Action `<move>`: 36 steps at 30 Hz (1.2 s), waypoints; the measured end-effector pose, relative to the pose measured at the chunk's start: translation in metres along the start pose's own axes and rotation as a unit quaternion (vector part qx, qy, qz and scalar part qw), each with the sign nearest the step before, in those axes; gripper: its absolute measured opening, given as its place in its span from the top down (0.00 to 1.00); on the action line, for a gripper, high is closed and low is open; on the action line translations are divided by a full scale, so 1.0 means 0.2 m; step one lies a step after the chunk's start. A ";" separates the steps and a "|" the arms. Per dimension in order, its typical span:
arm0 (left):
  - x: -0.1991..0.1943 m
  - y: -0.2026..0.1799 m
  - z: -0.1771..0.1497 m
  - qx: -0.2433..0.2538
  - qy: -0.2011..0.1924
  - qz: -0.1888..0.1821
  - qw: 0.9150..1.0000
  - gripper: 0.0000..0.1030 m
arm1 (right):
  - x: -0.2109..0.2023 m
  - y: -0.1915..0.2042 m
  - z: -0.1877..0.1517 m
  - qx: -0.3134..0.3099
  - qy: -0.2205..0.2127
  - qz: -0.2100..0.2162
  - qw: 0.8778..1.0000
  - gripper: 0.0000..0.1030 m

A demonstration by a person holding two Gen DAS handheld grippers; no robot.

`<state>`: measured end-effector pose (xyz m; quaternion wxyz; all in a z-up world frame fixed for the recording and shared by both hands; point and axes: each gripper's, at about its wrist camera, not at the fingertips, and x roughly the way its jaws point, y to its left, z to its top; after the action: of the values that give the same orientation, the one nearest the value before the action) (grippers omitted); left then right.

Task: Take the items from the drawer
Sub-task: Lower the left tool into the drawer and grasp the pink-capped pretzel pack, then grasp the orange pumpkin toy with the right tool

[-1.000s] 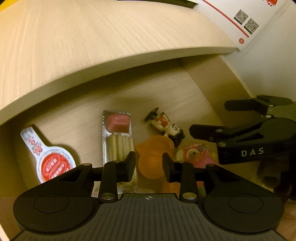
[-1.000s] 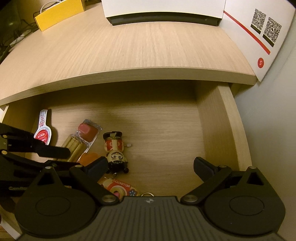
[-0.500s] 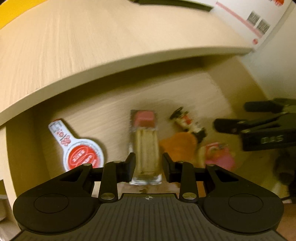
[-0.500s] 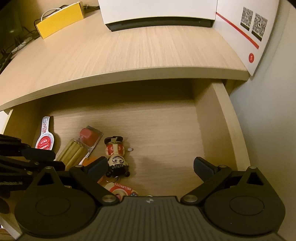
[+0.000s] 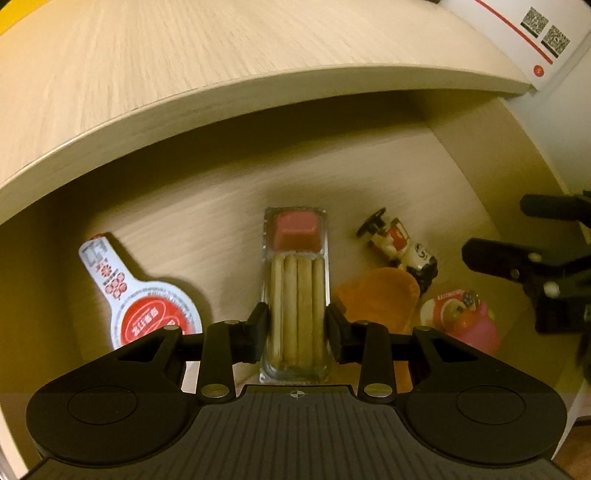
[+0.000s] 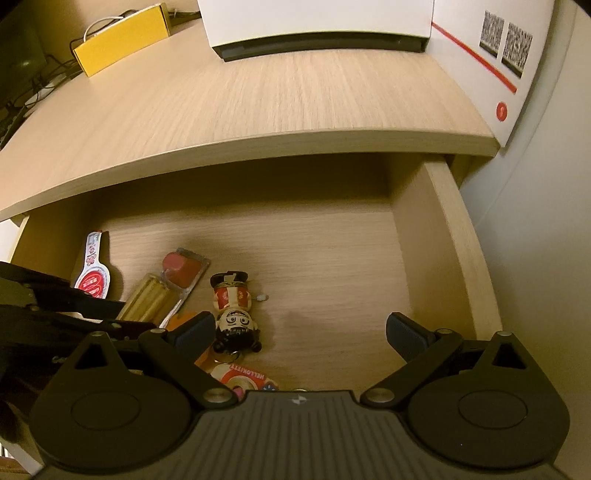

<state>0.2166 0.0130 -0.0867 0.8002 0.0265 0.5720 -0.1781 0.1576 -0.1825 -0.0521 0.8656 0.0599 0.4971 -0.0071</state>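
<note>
The open wooden drawer [image 6: 443,240] holds several items. A clear snack pack [image 5: 297,280] of biscuit sticks with a red dip cup lies lengthwise at the middle left. My left gripper [image 5: 297,325] is low over it, narrowly open, one finger on each side of the pack's near end. To the right lie a small figurine [image 5: 402,251], an orange piece [image 5: 380,299] and a pink Hello Kitty item [image 5: 461,317]. A red-and-white sachet [image 5: 136,302] lies at the left. My right gripper [image 6: 306,332] hangs wide open above the drawer, near the figurine [image 6: 234,310], holding nothing.
The desk top [image 6: 258,99] overhangs the back of the drawer. On it stand a yellow box [image 6: 122,40], a white box [image 6: 317,22] and a card with QR codes [image 6: 491,62]. The drawer's right half shows bare wood. A wall runs along the right.
My left gripper has shifted left from the orange piece and lined up on the snack pack, which now sits between its fingers. The right gripper has risen and drawn back a little.
</note>
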 end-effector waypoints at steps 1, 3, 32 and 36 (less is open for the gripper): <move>0.00 0.01 0.00 0.002 -0.004 -0.005 1.000 0.64 | -0.01 0.02 0.00 -0.015 -0.006 -0.004 1.000 0.03; -0.03 0.03 -0.01 0.007 -0.012 -0.013 1.000 0.64 | -0.05 0.09 -0.01 -0.080 -0.027 -0.010 0.996 0.03; -0.47 0.22 -0.23 -0.087 -0.071 -0.031 0.993 0.66 | 0.22 0.58 0.01 -0.340 0.121 0.047 0.931 0.41; -0.55 0.18 -0.22 -0.061 -0.085 -0.050 0.993 0.66 | 0.09 0.55 0.02 -0.309 0.099 0.049 0.945 0.41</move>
<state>0.1574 0.0846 -0.0060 0.8364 -0.0663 0.5121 -0.1840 0.1783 -0.0724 -0.0556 0.7873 -0.1857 0.5547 0.1948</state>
